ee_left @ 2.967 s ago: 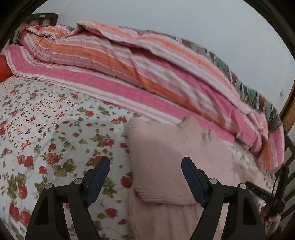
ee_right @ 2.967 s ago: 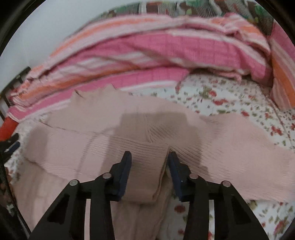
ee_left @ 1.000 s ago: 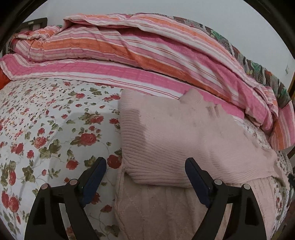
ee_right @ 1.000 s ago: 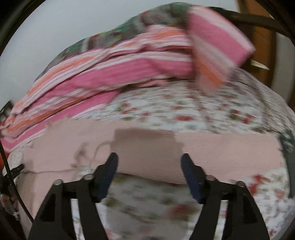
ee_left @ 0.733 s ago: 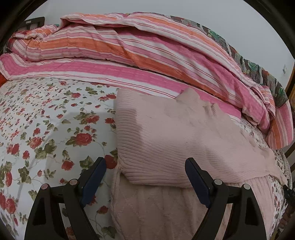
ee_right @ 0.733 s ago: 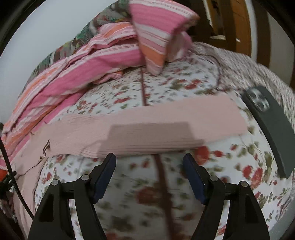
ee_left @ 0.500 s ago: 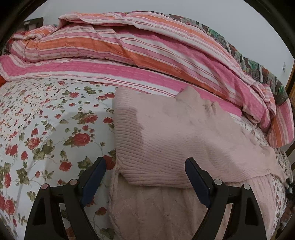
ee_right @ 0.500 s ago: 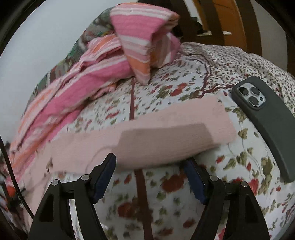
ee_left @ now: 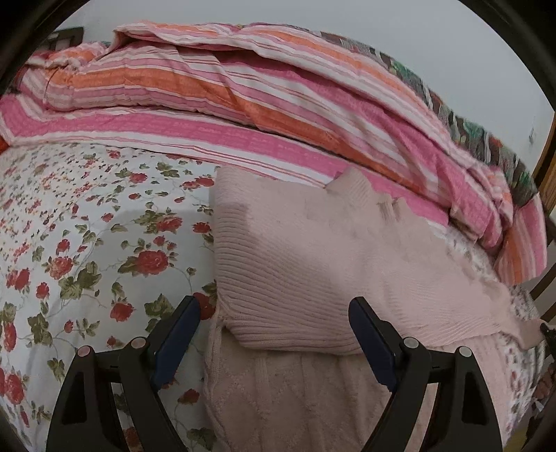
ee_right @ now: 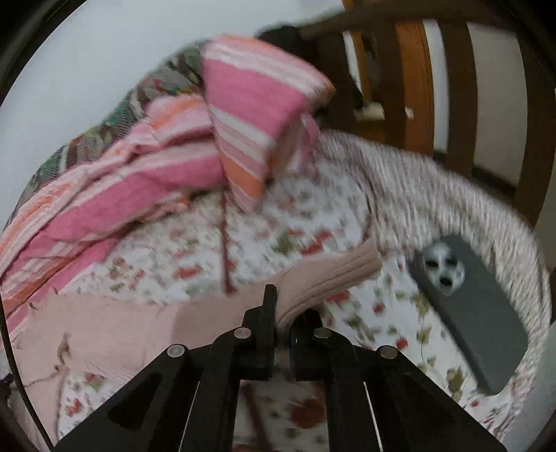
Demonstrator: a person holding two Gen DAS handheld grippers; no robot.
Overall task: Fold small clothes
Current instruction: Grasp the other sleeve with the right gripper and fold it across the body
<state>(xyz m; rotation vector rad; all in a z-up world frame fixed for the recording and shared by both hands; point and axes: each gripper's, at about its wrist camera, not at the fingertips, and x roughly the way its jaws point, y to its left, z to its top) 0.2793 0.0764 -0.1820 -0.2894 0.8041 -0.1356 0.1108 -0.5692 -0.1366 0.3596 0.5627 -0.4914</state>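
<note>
Home bedroom: bed w/ floral sheet (ee_left: 87, 215), striped quilt (ee_left: 243, 104) bunched by plain wall (ee_left: 417, 31), wood bed frame (ee_right: 410, 76), phone (ee_right: 472, 313) on sheet

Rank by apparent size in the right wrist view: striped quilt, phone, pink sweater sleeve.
1. striped quilt, largest.
2. pink sweater sleeve and phone: too close to rank; the right hand-held gripper, shut on the sleeve, covers part, and the view is blurred.

Plenty of open floral sheet (ee_left: 87, 215) to my left. Rolled striped quilt (ee_left: 243, 90) blocks the far side; phone (ee_right: 476, 320) sits just right of the sleeve (ee_right: 330, 274).
</note>
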